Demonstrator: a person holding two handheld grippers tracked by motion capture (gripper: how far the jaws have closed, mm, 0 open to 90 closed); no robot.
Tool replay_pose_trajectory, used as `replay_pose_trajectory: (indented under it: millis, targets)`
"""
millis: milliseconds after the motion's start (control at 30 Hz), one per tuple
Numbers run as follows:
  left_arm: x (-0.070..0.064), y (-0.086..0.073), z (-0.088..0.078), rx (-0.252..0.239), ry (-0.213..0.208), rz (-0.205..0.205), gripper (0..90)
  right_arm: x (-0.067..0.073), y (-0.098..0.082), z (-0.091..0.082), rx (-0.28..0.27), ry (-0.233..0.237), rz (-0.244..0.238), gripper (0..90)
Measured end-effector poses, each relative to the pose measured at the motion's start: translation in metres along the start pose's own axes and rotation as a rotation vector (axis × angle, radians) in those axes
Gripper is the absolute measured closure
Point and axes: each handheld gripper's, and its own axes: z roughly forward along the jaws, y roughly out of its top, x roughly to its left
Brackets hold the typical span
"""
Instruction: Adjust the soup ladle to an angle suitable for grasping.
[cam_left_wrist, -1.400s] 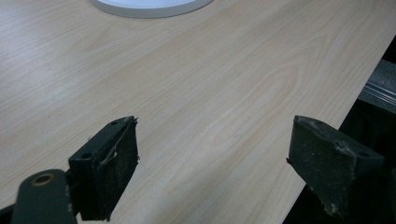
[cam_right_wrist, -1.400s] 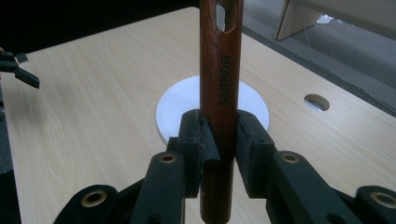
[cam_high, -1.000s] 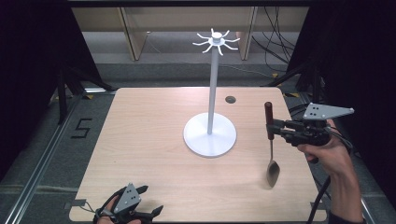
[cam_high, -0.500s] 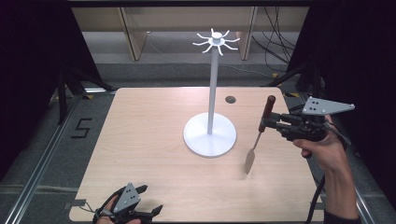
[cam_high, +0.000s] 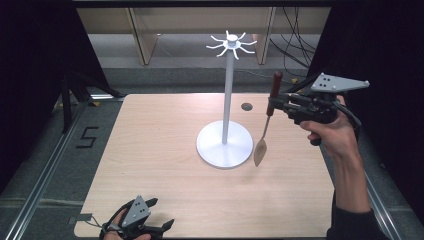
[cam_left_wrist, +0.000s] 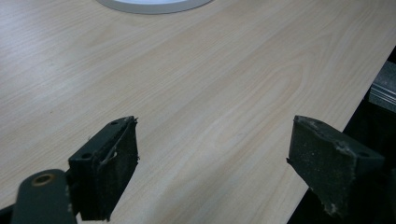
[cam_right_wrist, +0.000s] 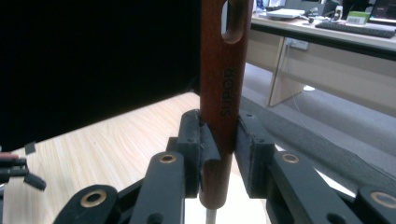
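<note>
A spoon with a red-brown wooden handle (cam_high: 273, 93) and a metal bowl (cam_high: 259, 152) hangs nearly upright, bowl down, above the table to the right of a white stand (cam_high: 228, 100). My right gripper (cam_high: 276, 105) is shut on the handle; in the right gripper view its pads clamp the lower handle (cam_right_wrist: 224, 70), whose upper end has a hanging hole. The stand has a round base (cam_high: 224, 145) and a ring of hooks (cam_high: 231, 44) on top. My left gripper (cam_high: 161, 228) rests at the table's near left edge, open with bare wood between its jaws (cam_left_wrist: 212, 163).
The light wooden table (cam_high: 150, 150) has a small dark round mark (cam_high: 246, 106) behind the stand. The stand's base edge (cam_left_wrist: 154, 4) lies ahead of the left gripper. Black curtains flank the table; wooden desks stand beyond it.
My right gripper has risen and moved left toward the stand with the spoon, lifting its bowl higher over the table. The left gripper has stayed put.
</note>
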Motion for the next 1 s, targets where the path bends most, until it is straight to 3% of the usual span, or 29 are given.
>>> replay_pose_trajectory:
  millis: [33,100,133,300,433,467,500,533,567,600,667,767,800,833,900,933,1000]
  targets:
    - [0.002,0.0,0.0,0.0,-0.002,0.035,15.2,0.001,0.004,0.002,0.004,0.001,0.02,73.8]
    - [0.002,0.0,0.0,-0.008,0.003,0.033,15.1,0.001,0.013,0.008,-0.012,-0.005,0.023,73.8]
    - [0.0,0.0,0.0,-0.009,-0.005,-0.008,15.2,0.001,0.016,0.012,-0.017,-0.004,0.015,73.8]
    - [0.0,-0.001,0.0,-0.014,-0.007,-0.013,15.1,0.002,0.03,0.021,-0.021,-0.022,0.024,73.8]
    - [0.0,0.0,0.0,-0.004,-0.006,0.0,15.1,0.002,0.037,0.03,-0.009,-0.032,0.021,73.8]
    - [0.003,0.001,0.0,-0.012,-0.005,0.035,15.1,0.002,0.04,0.033,-0.01,-0.036,0.015,73.8]
    - [0.003,0.001,0.0,-0.012,-0.005,0.035,15.1,0.002,0.04,0.033,-0.01,-0.036,0.015,73.8]
    - [0.0,0.0,0.0,-0.004,-0.007,-0.003,15.1,0.002,0.043,0.035,0.002,-0.05,0.006,73.8]
    - [0.0,0.0,0.0,-0.004,-0.007,-0.003,15.1,0.002,0.043,0.035,0.002,-0.05,0.006,73.8]
    - [0.002,0.0,0.0,-0.004,-0.006,0.03,15.1,0.002,0.045,0.037,0.011,-0.061,0.013,73.8]
    - [0.003,0.001,0.0,-0.012,-0.003,0.037,15.1,0.002,0.047,0.039,0.02,-0.065,0.016,73.8]
    - [0.001,0.0,0.0,-0.011,-0.011,0.02,15.1,0.002,0.048,0.041,0.029,-0.078,0.003,73.8]
    - [0.002,0.0,0.0,-0.009,-0.005,0.032,15.1,0.002,0.048,0.042,0.03,-0.077,0.001,73.8]
    - [0.0,0.0,0.0,-0.008,-0.006,-0.007,15.1,0.002,0.049,0.045,0.036,-0.087,-0.004,73.8]
    - [-0.001,0.0,0.0,-0.008,-0.012,-0.008,15.1,0.003,0.05,0.046,0.042,-0.091,-0.002,73.8]
    - [0.001,0.0,0.0,-0.01,-0.012,0.012,15.1,0.004,0.051,0.049,0.048,-0.086,0.001,73.8]
    - [0.0,0.0,0.0,-0.007,-0.007,-0.01,15.1,0.006,0.051,0.05,0.05,-0.093,0.005,73.8]
